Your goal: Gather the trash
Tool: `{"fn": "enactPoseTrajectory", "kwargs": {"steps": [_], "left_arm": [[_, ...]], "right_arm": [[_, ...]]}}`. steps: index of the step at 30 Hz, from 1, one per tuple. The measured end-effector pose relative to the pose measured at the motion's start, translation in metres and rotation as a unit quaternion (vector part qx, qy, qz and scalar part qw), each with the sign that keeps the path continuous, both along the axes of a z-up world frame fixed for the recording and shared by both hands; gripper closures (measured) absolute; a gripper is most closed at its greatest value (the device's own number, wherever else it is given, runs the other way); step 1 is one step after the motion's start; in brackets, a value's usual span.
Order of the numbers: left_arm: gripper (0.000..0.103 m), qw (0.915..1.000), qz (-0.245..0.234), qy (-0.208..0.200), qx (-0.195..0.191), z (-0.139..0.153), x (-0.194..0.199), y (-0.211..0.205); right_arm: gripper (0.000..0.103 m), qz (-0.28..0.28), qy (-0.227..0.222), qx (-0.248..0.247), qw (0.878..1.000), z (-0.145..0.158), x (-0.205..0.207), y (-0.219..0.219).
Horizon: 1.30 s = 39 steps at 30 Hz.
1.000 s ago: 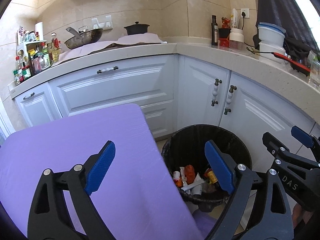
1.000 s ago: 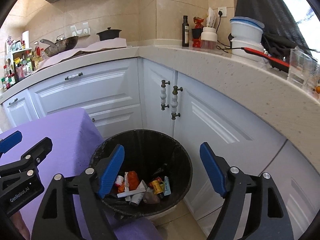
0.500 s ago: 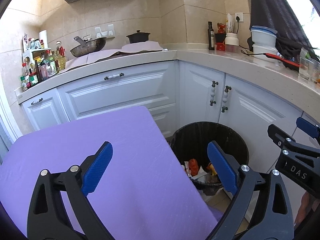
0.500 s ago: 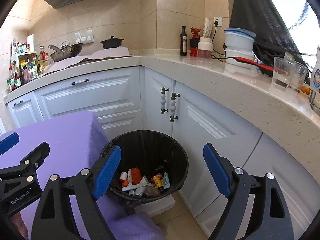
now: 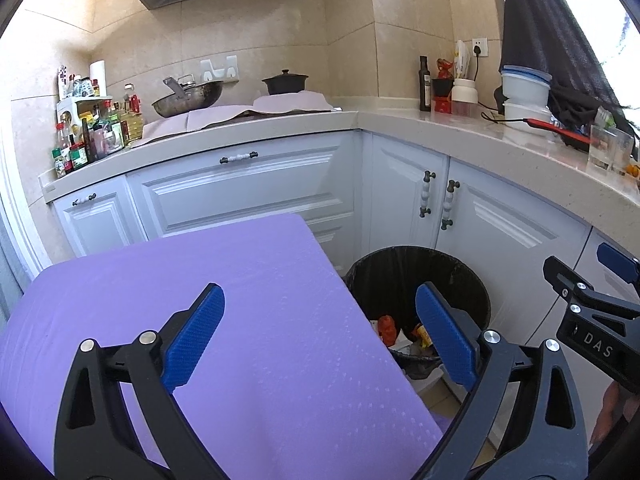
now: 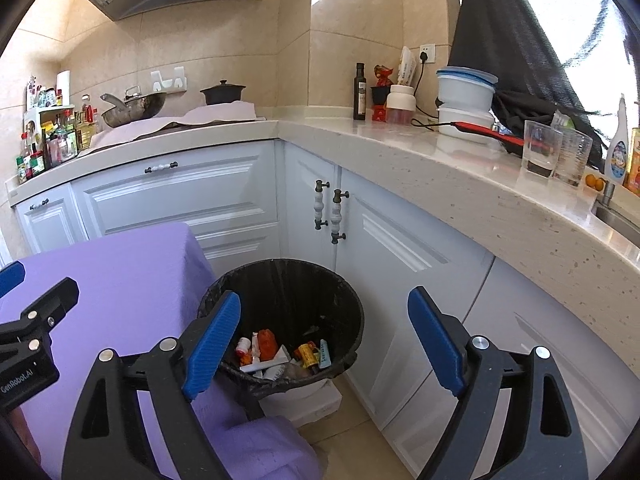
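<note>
Presently, findings by item:

Trash bin (image 6: pixel 344 300): round, black, fitted with a black liner; stands on the floor in the corner where the white cabinets (image 6: pixel 192 200) meet, just beside the purple-covered table (image 5: pixel 200 280).
Trash (image 6: pixel 280 354): a loose heap at the bottom of the bin; an orange-red piece, a small white container with a red end, a white flat strip, a yellow wrapper and a pale blue tube can be told apart.
Left gripper (image 5: pixel 320 332): jaws stand wide, blue pads well apart, nothing between them; it hangs over the table edge, its right-hand finger in front of the bin.
Right gripper (image 6: pixel 324 338): jaws wide and have just been opening, nothing between them; it hangs above the bin, pointing down toward it.
Right wrist view only: nearly the whole of the bin's inside, the white base (image 6: pixel 304 400) under it, two drinking glasses (image 6: pixel 556 152) and the sink edge (image 6: pixel 616 216) on the countertop (image 6: pixel 460 176).
Left wrist view only: most of the table top; only a slice of the bin's contents shows past the table edge and pad.
Both views: wok (image 5: pixel 188 98) and black pot (image 5: pixel 285 82) on the far counter.
</note>
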State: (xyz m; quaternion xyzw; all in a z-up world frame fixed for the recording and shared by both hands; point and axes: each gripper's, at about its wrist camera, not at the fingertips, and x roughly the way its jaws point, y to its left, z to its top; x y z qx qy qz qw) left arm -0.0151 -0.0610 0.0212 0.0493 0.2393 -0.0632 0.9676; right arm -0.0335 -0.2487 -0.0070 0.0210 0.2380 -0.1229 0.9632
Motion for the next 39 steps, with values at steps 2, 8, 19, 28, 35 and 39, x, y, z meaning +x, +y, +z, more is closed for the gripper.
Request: {"fn": "enactPoseTrajectory", "kwargs": {"steps": [2, 8, 19, 28, 35, 39], "left_arm": [[0.009, 1.0000, 0.000, -0.001, -0.002, 0.0005, -0.0010, 0.0012], [0.009, 1.0000, 0.000, 0.001, -0.004, 0.0005, -0.0007, 0.0023], [0.009, 0.9999, 0.003, 0.005, -0.009, -0.0012, 0.0002, 0.0030], [0.009, 0.9999, 0.004, 0.005, -0.011, -0.0019, 0.0011, 0.0056], [0.009, 0.9999, 0.004, 0.006, -0.014, -0.0035, 0.0026, 0.0058], [0.009, 0.9999, 0.004, 0.006, -0.015, -0.0038, 0.0032, 0.0052]], "right_arm": [[0.020, -0.001, -0.001, -0.002, 1.000, 0.0003, -0.0022, 0.0007], [0.020, -0.002, -0.003, -0.004, 1.000, 0.0009, -0.0061, 0.0006], [0.020, -0.002, -0.003, -0.004, 1.000, 0.0012, -0.0069, 0.0007], [0.020, -0.002, -0.002, -0.005, 1.000, 0.0010, -0.0065, 0.0006], [0.020, -0.002, -0.003, -0.006, 1.000, 0.0012, -0.0064, -0.0006], [0.020, -0.001, -0.002, -0.006, 1.000, 0.0011, -0.0064, -0.0007]]}}
